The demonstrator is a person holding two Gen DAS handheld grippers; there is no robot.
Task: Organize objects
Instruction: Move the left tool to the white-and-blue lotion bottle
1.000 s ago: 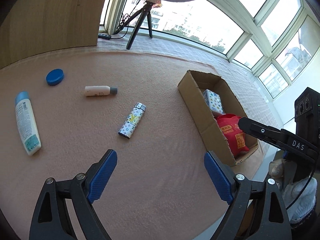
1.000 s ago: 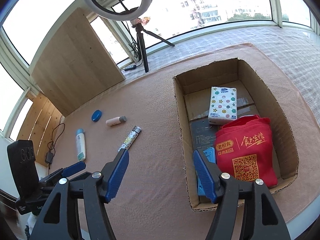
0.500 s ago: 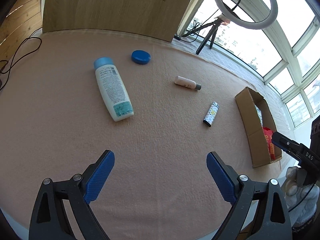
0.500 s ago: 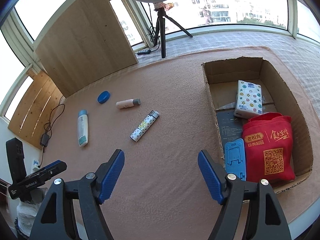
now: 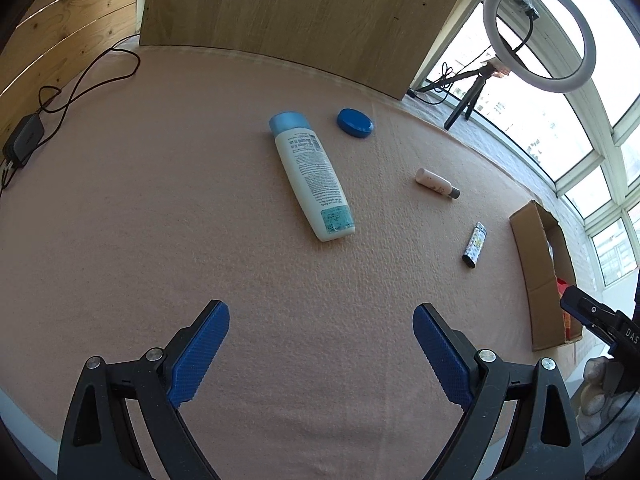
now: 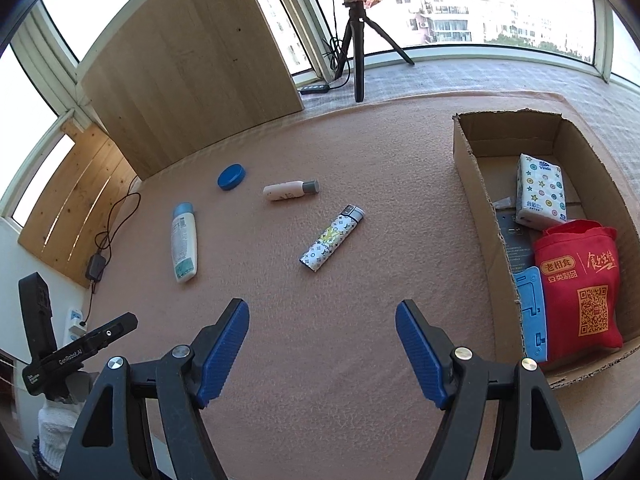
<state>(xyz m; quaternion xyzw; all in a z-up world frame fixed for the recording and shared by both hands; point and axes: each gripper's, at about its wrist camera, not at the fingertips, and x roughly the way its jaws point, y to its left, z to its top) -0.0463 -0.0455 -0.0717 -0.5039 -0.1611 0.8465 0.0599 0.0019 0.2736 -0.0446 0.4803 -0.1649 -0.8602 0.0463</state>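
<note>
Pink felt covers the counter (image 5: 160,220) under both my tools. My left tool (image 5: 320,340) hangs released over bare cloth, with the white bottle (image 5: 312,178) lying ahead of it and the blue lid (image 5: 355,123) just beyond. My right tool (image 6: 320,336) is released too, the patterned lighter (image 6: 332,238) ahead of it, the small tube (image 6: 290,191) farther off, and the cardboard box (image 6: 478,204) at right holding a red bag (image 6: 576,280).

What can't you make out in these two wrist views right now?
- Left wrist view: the cardboard box contents, hidden by its near wall; only a red sliver shows.
- Right wrist view: the dark sheet under the red bag, print too small.
- Both views: the white bottle label text, too small.
</note>
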